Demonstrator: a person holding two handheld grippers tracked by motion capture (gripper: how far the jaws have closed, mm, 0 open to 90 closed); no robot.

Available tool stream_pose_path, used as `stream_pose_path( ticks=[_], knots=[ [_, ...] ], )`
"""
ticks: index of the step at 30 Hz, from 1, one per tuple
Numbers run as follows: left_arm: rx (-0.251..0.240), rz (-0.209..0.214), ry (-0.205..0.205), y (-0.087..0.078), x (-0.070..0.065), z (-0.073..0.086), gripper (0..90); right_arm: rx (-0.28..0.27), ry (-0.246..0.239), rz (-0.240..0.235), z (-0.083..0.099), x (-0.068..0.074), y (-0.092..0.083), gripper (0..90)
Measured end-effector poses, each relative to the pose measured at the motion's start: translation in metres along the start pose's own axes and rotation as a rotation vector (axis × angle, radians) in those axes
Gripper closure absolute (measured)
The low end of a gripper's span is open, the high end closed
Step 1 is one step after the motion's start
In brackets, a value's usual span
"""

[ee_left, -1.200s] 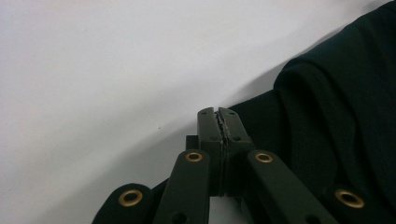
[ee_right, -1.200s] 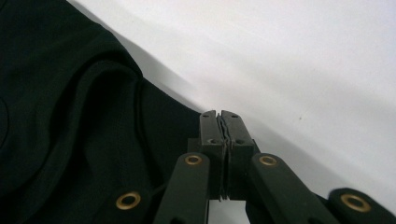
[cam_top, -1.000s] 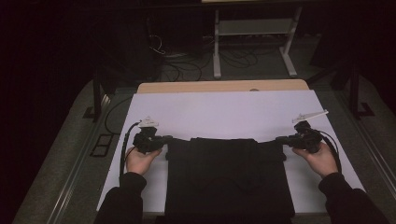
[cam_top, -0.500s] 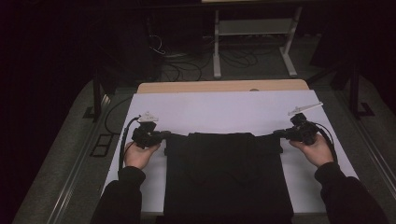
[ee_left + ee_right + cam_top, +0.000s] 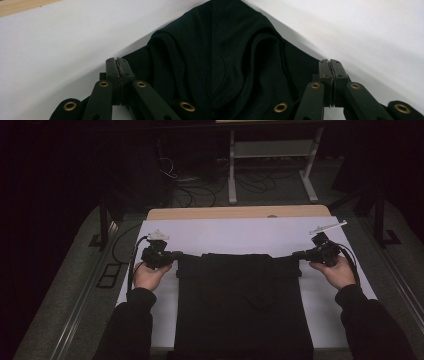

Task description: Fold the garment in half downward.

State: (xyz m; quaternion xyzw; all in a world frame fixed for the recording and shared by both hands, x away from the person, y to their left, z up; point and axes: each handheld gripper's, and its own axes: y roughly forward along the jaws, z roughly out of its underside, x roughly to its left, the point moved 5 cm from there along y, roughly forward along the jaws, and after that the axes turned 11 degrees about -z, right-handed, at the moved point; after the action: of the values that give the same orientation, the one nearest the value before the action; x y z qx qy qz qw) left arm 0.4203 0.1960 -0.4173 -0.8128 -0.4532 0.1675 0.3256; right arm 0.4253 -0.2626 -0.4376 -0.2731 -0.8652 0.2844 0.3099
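A black garment (image 5: 242, 305) lies flat on the white sheet (image 5: 235, 234), reaching down to the near edge. Its two top corners are pulled outward into short points. My left gripper (image 5: 175, 255) is shut on the left corner, held in a hand at the garment's left. At the right corner my right gripper (image 5: 297, 255) is clamped on the cloth in the same way. In the left gripper view the jaws of the left gripper (image 5: 117, 60) are pressed together with dark fabric (image 5: 180, 57) running into them. The right gripper (image 5: 329, 60) likewise pinches the garment's edge (image 5: 244, 57).
A wooden table strip (image 5: 240, 212) borders the sheet at the far side. Beyond it on the floor stand a white metal frame (image 5: 270, 150) and loose cables (image 5: 200, 190). Dark stands (image 5: 104, 225) flank the table on both sides.
Both hands have moved away from the person and a little upward. The garment's top edge went with them and the corners are drawn out more tautly.
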Motion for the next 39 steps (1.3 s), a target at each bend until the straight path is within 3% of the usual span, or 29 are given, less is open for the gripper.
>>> stream_pose_path(
  ticks=[6, 13, 21, 29, 39],
  knots=[
    [0.000, -0.012, 0.016, 0.002, 0.000, -0.010, 88.2, 0.004, -0.009, 0.020, -0.006, -0.005, -0.002, 87.2],
    [-0.020, -0.016, -0.006, 0.009, 0.006, -0.019, 88.2, -0.005, 0.006, 0.048, -0.016, -0.015, -0.005, 87.2],
    [-0.031, -0.019, -0.029, 0.012, 0.016, -0.028, 88.2, -0.041, 0.042, 0.041, -0.027, -0.025, -0.007, 87.2],
    [-0.035, -0.029, -0.008, 0.016, 0.017, -0.037, 88.1, -0.026, 0.039, 0.065, -0.036, -0.026, -0.006, 87.2],
    [-0.038, -0.036, -0.012, 0.021, 0.022, -0.043, 88.1, -0.028, 0.041, 0.080, -0.043, -0.032, -0.005, 87.1]
  ],
)
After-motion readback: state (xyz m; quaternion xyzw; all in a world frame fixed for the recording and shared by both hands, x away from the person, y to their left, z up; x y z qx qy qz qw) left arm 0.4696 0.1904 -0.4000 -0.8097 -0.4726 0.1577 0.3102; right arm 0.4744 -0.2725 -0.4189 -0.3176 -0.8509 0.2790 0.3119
